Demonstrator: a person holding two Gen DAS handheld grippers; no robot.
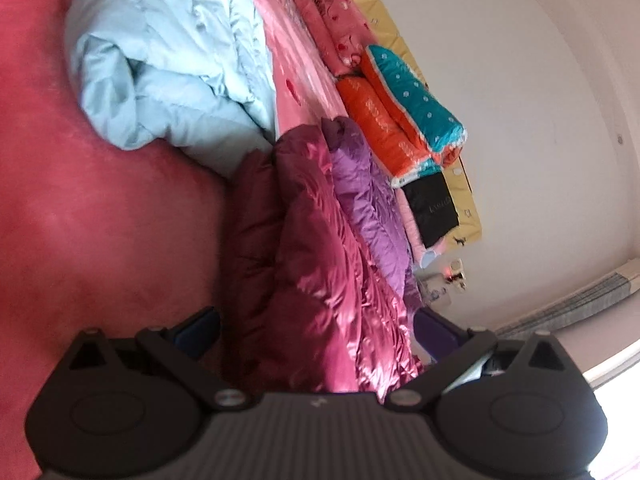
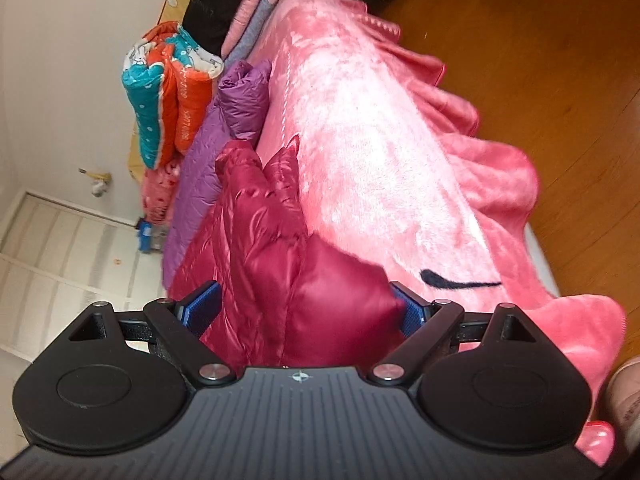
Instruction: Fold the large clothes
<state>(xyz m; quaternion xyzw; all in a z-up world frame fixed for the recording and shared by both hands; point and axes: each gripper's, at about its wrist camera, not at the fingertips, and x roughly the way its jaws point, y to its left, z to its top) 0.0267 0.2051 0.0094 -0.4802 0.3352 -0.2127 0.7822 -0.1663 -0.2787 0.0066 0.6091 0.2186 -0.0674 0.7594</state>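
Observation:
A shiny dark red puffer jacket point(image 1: 320, 264) lies bunched on the pink blanket point(image 1: 80, 220) of a bed, partly over a purple puffer jacket point(image 1: 368, 200). My left gripper point(image 1: 316, 332) is open wide, and the red jacket's bulk fills the gap between its blue pads. In the right wrist view the same red jacket point(image 2: 280, 248) runs away from my right gripper point(image 2: 306, 310), which is also open wide around a thick fold; the fabric touches the right-hand pad point(image 2: 412, 314). The purple jacket point(image 2: 224, 140) lies beyond it.
A light blue puffer jacket point(image 1: 168, 60) is heaped on the bed further on. Folded orange-and-teal quilts point(image 1: 404, 112) and a black garment point(image 1: 434, 208) are stacked against the white wall point(image 1: 540, 120). The blanket point(image 2: 380, 140) hangs over the bed edge onto a wooden floor point(image 2: 540, 32).

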